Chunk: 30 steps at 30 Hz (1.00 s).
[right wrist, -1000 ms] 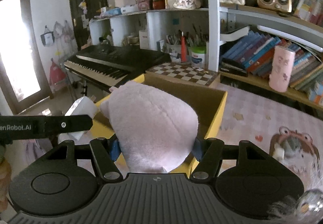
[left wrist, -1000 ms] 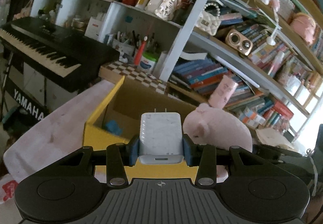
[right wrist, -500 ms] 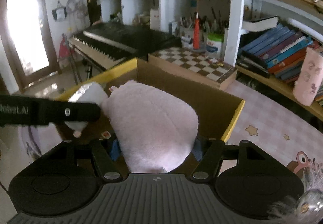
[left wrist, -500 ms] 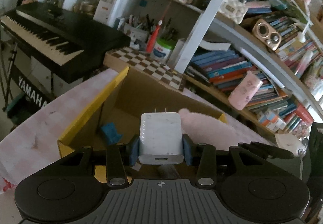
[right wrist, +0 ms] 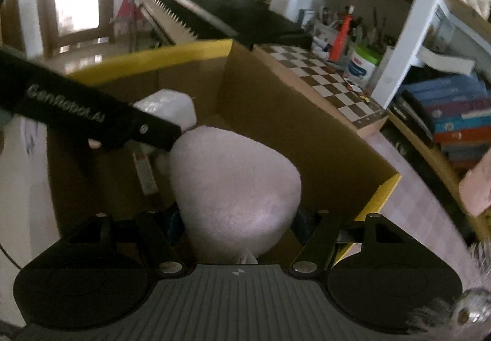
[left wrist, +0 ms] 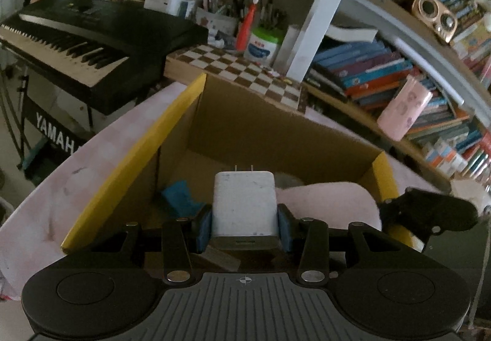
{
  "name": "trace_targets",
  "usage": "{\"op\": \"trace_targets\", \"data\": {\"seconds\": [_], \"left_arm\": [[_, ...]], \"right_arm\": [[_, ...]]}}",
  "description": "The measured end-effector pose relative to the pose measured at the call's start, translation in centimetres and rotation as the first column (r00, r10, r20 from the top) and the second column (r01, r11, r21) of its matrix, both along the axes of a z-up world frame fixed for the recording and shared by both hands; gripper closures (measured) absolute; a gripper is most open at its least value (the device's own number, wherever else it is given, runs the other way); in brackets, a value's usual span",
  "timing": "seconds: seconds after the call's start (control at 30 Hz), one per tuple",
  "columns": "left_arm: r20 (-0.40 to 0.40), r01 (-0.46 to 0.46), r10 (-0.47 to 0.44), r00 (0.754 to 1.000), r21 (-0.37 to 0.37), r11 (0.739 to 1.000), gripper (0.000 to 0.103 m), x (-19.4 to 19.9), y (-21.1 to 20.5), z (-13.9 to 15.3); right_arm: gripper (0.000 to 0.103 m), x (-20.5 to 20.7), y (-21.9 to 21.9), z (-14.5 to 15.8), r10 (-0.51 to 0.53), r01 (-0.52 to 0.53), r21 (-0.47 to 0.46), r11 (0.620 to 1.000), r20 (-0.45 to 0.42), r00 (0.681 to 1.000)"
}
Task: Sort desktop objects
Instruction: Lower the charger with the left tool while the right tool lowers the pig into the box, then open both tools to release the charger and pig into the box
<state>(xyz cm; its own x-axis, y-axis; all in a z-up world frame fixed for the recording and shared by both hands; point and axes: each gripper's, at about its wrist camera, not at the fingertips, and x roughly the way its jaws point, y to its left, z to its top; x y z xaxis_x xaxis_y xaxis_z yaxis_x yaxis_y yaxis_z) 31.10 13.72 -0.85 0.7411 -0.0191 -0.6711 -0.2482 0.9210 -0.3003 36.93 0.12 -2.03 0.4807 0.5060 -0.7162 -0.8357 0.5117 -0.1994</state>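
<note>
Over cardboard box [left wrist: 285, 132]: left gripper [left wrist: 244, 226] clamps one white charger [left wrist: 244, 203]; right gripper [right wrist: 237, 221] (jaws opening) around one pink plush [right wrist: 236, 184].

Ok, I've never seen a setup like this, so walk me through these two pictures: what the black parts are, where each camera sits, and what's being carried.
There is no robot here. A person holds a hand-held gripper in each hand, and each one has a wide-angle camera that looks forward along its two fingers.

The left wrist view shows the left hand-held gripper clamped on a white plug-in charger block, prongs pointing away. The right wrist view shows the right hand-held gripper with a pale pink plush toy between its fingers, which are opening.

Both hang over an open cardboard box with yellow edges that stands on a pink tablecloth. A small blue object lies inside the box. Behind are a brown-and-white chessboard, a black keyboard piano and bookshelves.
</note>
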Motion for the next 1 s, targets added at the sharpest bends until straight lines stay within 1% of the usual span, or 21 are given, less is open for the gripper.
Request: {"op": "trace_targets", "data": {"seconds": [0.3, 0.37, 0.4, 0.43, 0.47, 0.5, 0.53, 0.6, 0.7, 0.77, 1.0], "left_arm": [[-0.007, 0.019, -0.019, 1.000, 0.004, 1.000, 0.060, 0.3, 0.2, -0.2], [-0.001, 0.017, -0.017, 1.000, 0.014, 1.000, 0.052, 0.2, 0.2, -0.1], [0.012, 0.022, -0.022, 1.000, 0.013, 1.000, 0.044, 0.0, 0.2, 0.1], [0.028, 0.032, -0.033, 0.999, 0.008, 0.999, 0.036, -0.2, 0.3, 0.3], [0.042, 0.042, -0.042, 0.998, 0.002, 0.999, 0.032, -0.4, 0.3, 0.4], [0.058, 0.051, -0.050, 0.997, -0.002, 0.999, 0.026, -0.7, 0.3, 0.7], [0.069, 0.055, -0.055, 0.996, 0.001, 0.999, 0.022, -1.0, 0.2, 0.9], [0.091, 0.065, -0.066, 0.994, 0.014, 0.998, 0.022, -1.6, 0.0, 1.4], [0.118, 0.074, -0.078, 0.990, 0.035, 0.997, 0.017, -2.7, -0.6, 2.1], [0.132, 0.078, -0.083, 0.988, 0.039, 0.996, 0.017, -3.5, -0.9, 2.4], [0.150, 0.092, -0.101, 0.984, 0.061, 0.994, 0.017, -6.5, -1.9, 2.9]], "right_arm": [[0.035, 0.3, 0.2, 0.0, -0.006, 0.006, -0.009, 1.000, 0.007, 1.000], [0.033, 0.2, 0.3, 0.0, -0.011, 0.011, -0.013, 1.000, 0.017, 1.000], [0.031, 0.0, 0.3, 0.2, -0.017, 0.017, -0.014, 1.000, 0.030, 0.999], [0.026, -0.2, 0.2, 0.4, -0.031, 0.031, -0.010, 0.999, 0.045, 0.999], [0.023, -0.4, 0.0, 0.6, -0.043, 0.043, 0.000, 0.999, 0.056, 0.998], [0.022, -0.6, -0.2, 0.9, -0.057, 0.056, 0.011, 0.998, 0.060, 0.997], [0.021, -0.7, -0.4, 1.1, -0.068, 0.066, 0.019, 0.998, 0.061, 0.996], [0.021, -1.1, -1.0, 1.6, -0.091, 0.089, 0.036, 0.995, 0.068, 0.994], [0.021, -1.9, -1.9, 2.4, -0.125, 0.120, 0.065, 0.991, 0.092, 0.988], [0.020, -2.7, -2.5, 3.0, -0.147, 0.138, 0.088, 0.987, 0.106, 0.983], [0.020, -5.9, -4.6, 4.1, -0.244, 0.220, 0.158, 0.963, 0.150, 0.958]]}}
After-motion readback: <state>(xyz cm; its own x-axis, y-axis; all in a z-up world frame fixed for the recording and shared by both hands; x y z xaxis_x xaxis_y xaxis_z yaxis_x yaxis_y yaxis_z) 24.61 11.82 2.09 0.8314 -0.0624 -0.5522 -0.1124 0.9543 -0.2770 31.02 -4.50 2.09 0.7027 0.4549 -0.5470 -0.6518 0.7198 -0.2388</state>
